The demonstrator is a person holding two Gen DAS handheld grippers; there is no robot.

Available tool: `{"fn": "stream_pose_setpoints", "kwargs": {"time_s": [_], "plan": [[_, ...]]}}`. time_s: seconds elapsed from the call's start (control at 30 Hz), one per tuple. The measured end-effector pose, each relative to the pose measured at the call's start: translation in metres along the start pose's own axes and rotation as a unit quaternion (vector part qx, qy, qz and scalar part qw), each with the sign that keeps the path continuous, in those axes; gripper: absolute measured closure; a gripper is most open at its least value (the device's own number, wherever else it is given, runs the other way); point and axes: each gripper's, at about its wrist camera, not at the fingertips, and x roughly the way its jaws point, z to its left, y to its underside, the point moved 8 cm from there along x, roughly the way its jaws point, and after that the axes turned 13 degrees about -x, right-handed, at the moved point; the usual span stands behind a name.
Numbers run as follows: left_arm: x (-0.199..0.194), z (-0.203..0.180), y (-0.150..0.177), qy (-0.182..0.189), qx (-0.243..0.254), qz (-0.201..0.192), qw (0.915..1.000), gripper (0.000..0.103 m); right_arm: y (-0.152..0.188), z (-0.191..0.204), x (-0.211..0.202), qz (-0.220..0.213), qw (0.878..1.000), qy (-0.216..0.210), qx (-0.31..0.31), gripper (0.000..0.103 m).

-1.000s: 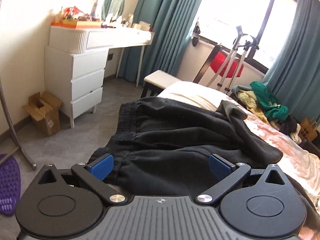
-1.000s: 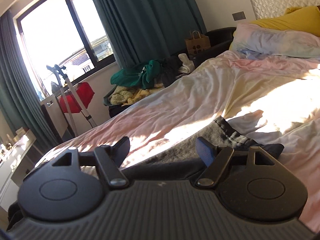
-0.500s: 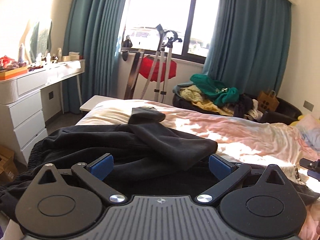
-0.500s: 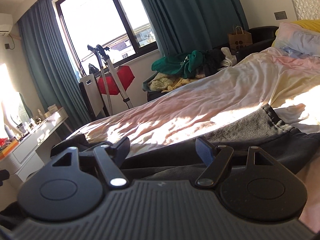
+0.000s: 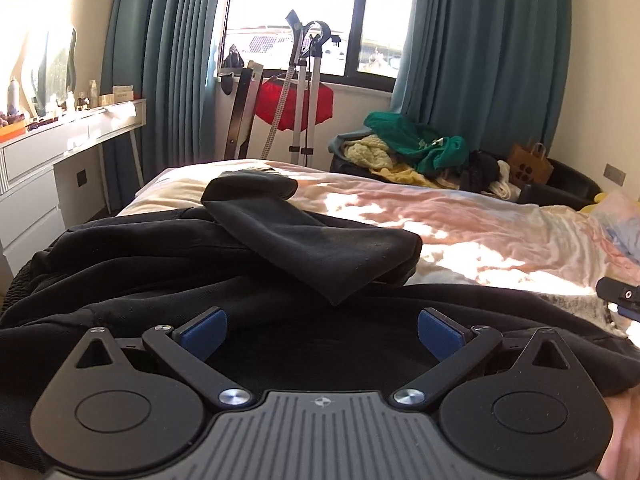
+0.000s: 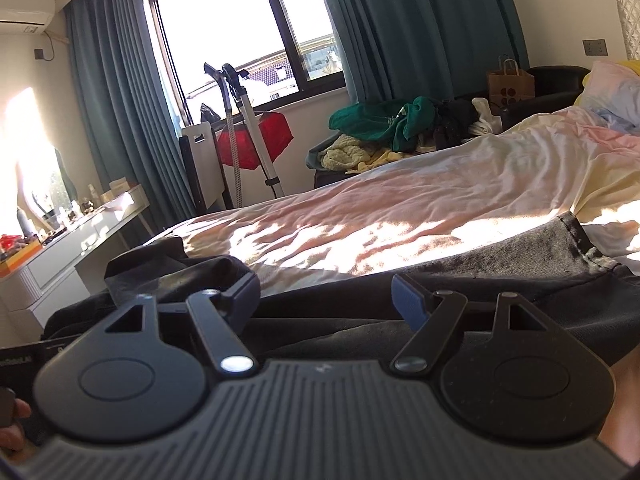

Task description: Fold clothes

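Note:
A black garment [image 5: 168,264] lies spread on the near edge of the bed [image 5: 460,224], with a sleeve folded across its top. It also shows in the right wrist view [image 6: 500,280], where its grey hem lies in sunlight at the right. My left gripper [image 5: 319,330] is open and empty, low over the garment's near edge. My right gripper [image 6: 326,298] is open and empty, just above the same garment further right. Its tip shows in the left wrist view at the right edge [image 5: 620,296].
A white dresser and desk [image 5: 48,160] stand at the left by the wall. A pile of green and yellow clothes [image 5: 408,148] and a paper bag [image 5: 530,164] sit beyond the bed. A stand with a red cloth [image 5: 296,100] is at the window. Pillows [image 6: 612,92] lie at the bed's head.
Both grippers have swung round and lowered to the garment's near edge. The left view turned from the dresser side towards the window. Both stay open.

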Motion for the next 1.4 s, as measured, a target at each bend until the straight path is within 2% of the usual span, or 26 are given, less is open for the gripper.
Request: {"fn": "stream_pose_setpoints", "kwargs": {"time_s": [0.17, 0.33, 0.5, 0.6, 0.83, 0.97, 1.1, 1.3, 1.4], "plan": [[-0.006, -0.001, 0.006, -0.001, 0.017, 0.006, 0.9998, 0.000, 0.003, 0.010, 0.002, 0.010, 1.000, -0.020, 0.003, 0.028], [-0.016, -0.010, 0.011, 0.009, 0.045, 0.000, 0.9990, 0.000, 0.005, 0.015, 0.000, 0.015, 1.000, -0.020, -0.002, 0.028], [-0.025, -0.015, 0.011, 0.023, 0.047, -0.007, 0.9986, 0.000, 0.009, 0.025, 0.005, 0.019, 0.999, -0.012, -0.032, 0.028], [-0.028, -0.014, 0.011, 0.018, 0.053, -0.016, 0.9983, 0.000, 0.013, 0.033, 0.010, 0.020, 0.998, -0.011, -0.052, 0.028], [-0.037, -0.005, 0.015, 0.029, 0.036, -0.010, 0.9989, 0.000, 0.021, 0.056, 0.016, 0.019, 0.996, -0.020, -0.081, 0.028], [-0.040, -0.001, 0.017, 0.026, 0.031, -0.009, 0.9991, 0.000, 0.021, 0.061, 0.013, 0.008, 0.996, -0.020, -0.085, 0.029], [-0.037, 0.004, 0.018, 0.014, 0.022, -0.006, 0.9996, 0.000, 0.020, 0.052, 0.011, 0.007, 0.998, -0.016, -0.064, 0.029], [-0.036, 0.013, 0.010, -0.011, 0.013, -0.018, 0.9997, 0.000, 0.023, 0.050, 0.014, 0.022, 0.998, -0.026, -0.047, 0.029], [-0.036, 0.018, 0.002, -0.021, 0.003, -0.028, 0.9994, 0.000, 0.021, 0.053, 0.022, 0.032, 0.998, -0.047, -0.037, 0.029]]}}
